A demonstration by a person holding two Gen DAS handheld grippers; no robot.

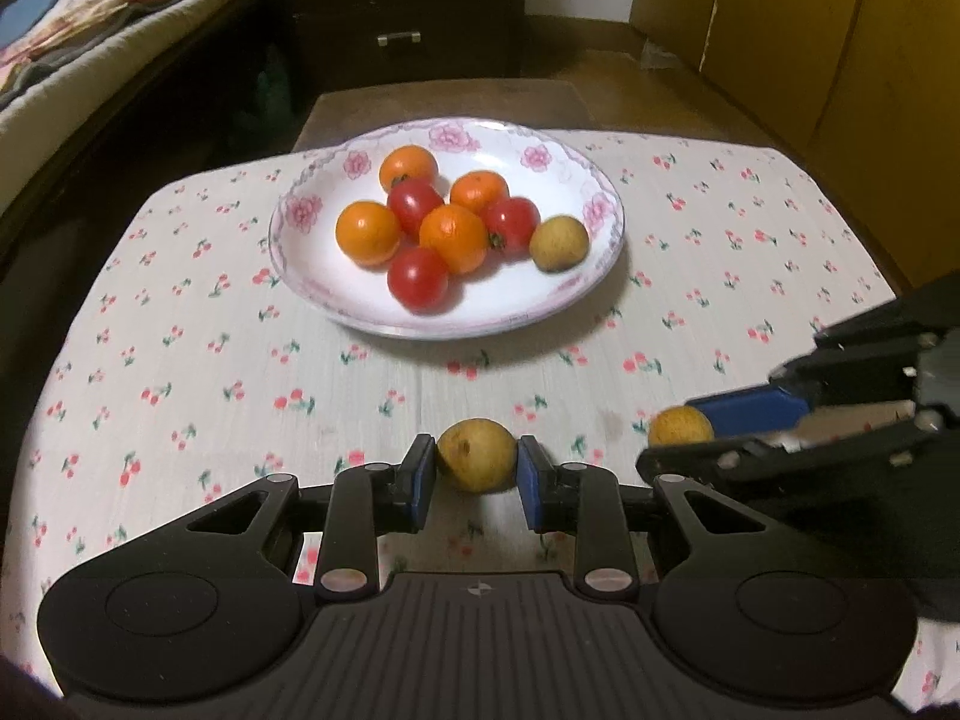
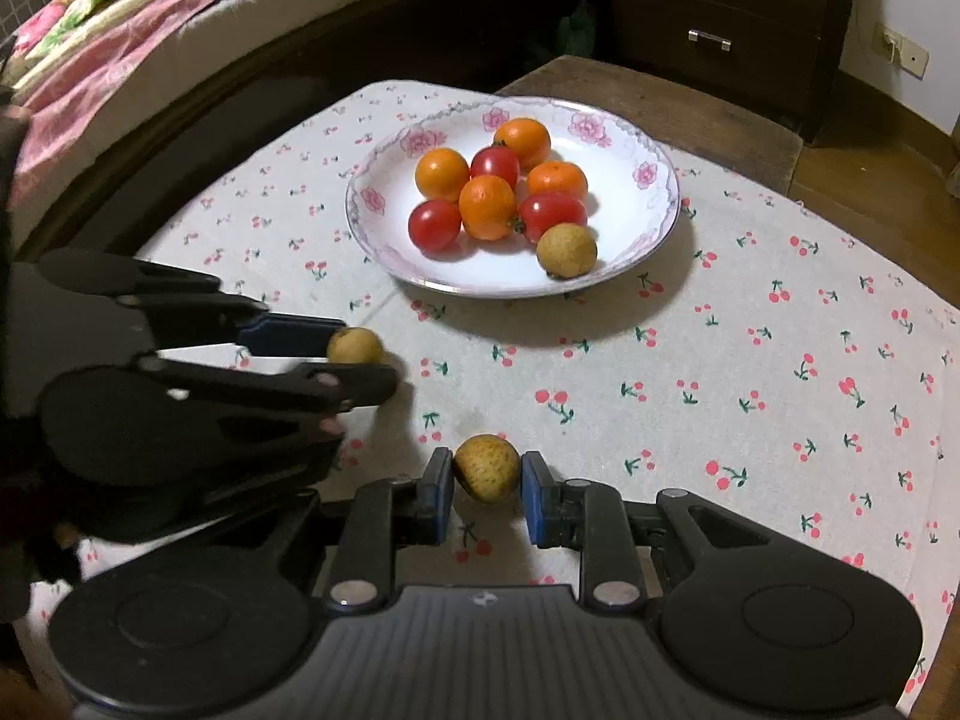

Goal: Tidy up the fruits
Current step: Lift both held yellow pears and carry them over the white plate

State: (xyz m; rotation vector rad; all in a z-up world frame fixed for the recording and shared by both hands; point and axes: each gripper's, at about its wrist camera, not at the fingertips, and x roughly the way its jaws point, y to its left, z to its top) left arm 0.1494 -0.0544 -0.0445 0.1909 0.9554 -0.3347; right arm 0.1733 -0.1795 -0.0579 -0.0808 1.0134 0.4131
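Note:
A white floral plate (image 1: 312,276) (image 2: 624,258) on the cherry-print cloth holds several oranges, three red tomatoes and one yellow-brown longan (image 1: 558,243) (image 2: 566,250). My left gripper (image 1: 477,477) (image 2: 360,360) is shut on a second yellow-brown longan (image 1: 477,454) (image 2: 354,346), low over the cloth in front of the plate. Beside it, my right gripper (image 2: 487,492) (image 1: 678,438) is shut on a third longan (image 2: 487,468) (image 1: 681,426), its blue pads pressing both sides.
The cherry-print cloth (image 1: 180,330) (image 2: 780,360) covers a small wooden table (image 2: 690,102). A bed with pink bedding (image 2: 120,30) lies to the left, a dark drawer chest (image 1: 396,6) behind, and yellow cabinets (image 1: 840,30) at the right.

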